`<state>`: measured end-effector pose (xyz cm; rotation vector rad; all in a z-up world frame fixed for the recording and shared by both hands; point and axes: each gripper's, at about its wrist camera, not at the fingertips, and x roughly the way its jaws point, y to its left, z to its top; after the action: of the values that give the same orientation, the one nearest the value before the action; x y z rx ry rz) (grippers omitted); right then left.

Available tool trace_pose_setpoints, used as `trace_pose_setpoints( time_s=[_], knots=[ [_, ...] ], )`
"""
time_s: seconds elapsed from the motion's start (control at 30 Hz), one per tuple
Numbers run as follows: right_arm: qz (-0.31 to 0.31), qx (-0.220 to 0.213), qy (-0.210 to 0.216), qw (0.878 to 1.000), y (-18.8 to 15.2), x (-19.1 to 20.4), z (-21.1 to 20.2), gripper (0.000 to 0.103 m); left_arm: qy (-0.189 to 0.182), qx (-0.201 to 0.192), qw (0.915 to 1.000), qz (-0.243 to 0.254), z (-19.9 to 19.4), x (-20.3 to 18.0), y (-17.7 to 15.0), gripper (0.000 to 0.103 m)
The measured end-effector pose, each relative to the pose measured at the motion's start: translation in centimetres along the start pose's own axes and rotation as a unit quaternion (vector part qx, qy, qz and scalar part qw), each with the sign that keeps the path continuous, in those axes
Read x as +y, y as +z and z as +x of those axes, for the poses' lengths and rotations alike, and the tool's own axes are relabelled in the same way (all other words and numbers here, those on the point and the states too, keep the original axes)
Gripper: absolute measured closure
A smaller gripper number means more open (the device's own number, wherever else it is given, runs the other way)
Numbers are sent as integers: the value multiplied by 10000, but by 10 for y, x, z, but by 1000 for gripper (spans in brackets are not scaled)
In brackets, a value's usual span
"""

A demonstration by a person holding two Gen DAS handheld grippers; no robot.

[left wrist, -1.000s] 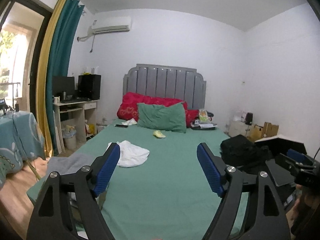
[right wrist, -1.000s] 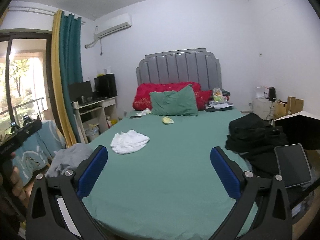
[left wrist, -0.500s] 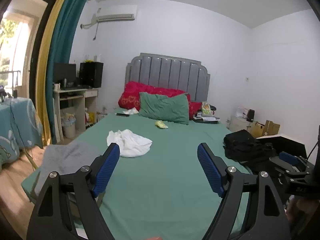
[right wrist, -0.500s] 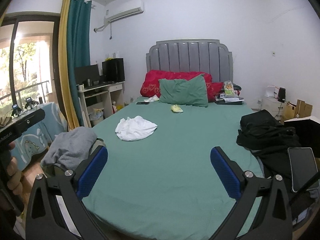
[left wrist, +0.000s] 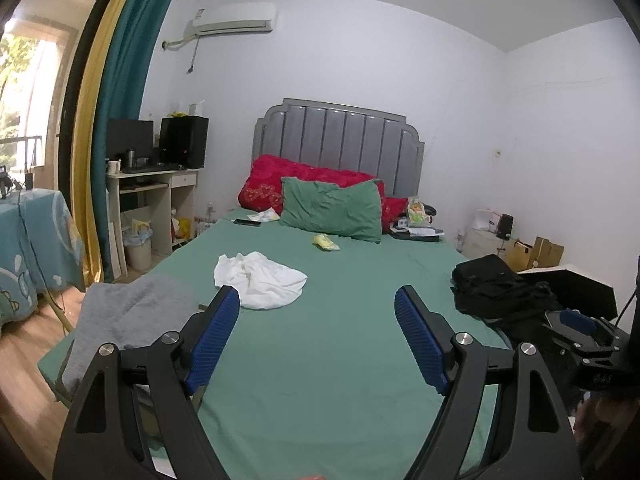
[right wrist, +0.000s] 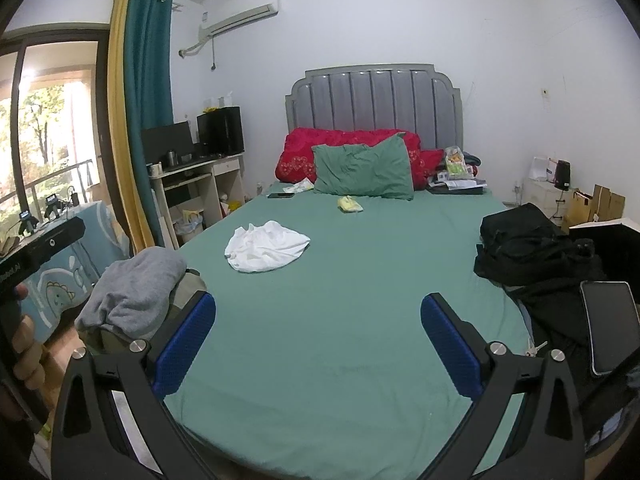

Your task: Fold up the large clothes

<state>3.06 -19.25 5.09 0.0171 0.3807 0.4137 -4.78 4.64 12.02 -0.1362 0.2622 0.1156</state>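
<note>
Left wrist view is showing the left gripper (left wrist: 316,312) gaping wide with nothing between its blue pads, hanging over the foot of the bed (left wrist: 320,360). Over the last second it has been swinging to the right and nosing a little lower: the window and the blue-clothed table have been sliding toward the left edge, and the grey garment (left wrist: 132,320) at the near left corner has been coming fuller into sight. The right gripper (right wrist: 316,336) is likewise spread and empty, and it too has been easing forward, so the grey garment (right wrist: 136,292) is now sitting just past its left pad, heaped on something darker.

Farther out, a white garment (right wrist: 266,252) is lying crumpled on the sheet, well apart from both grippers. A black pile (right wrist: 528,244) is slumping at the right edge, with a tablet (right wrist: 610,330) near it. Beyond those, a small yellow thing (right wrist: 350,205), a green pillow (right wrist: 362,172) and the headboard (right wrist: 374,96) are closing off the far end.

To my eye the drift is meaning an approach, nothing more: no cloth is being held, and the white piece is lying rumpled, not folded. Which garment they are making for, I cannot tell.
</note>
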Motion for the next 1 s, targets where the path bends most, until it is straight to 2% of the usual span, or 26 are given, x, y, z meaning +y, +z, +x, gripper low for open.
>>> trace_pose_setpoints(
  time_s=[0.17,0.53,1.0],
  knots=[
    [74,123,147,9998,3,-5,4,1,14,-5,10000,33,-1,2,2,20],
    [144,99,257,9995,6,-6,1,1,46,18,10000,43,-5,2,8,20],
    [122,89,249,9996,8,-5,1,1,35,-12,10000,42,-8,-1,12,20]
  ],
)
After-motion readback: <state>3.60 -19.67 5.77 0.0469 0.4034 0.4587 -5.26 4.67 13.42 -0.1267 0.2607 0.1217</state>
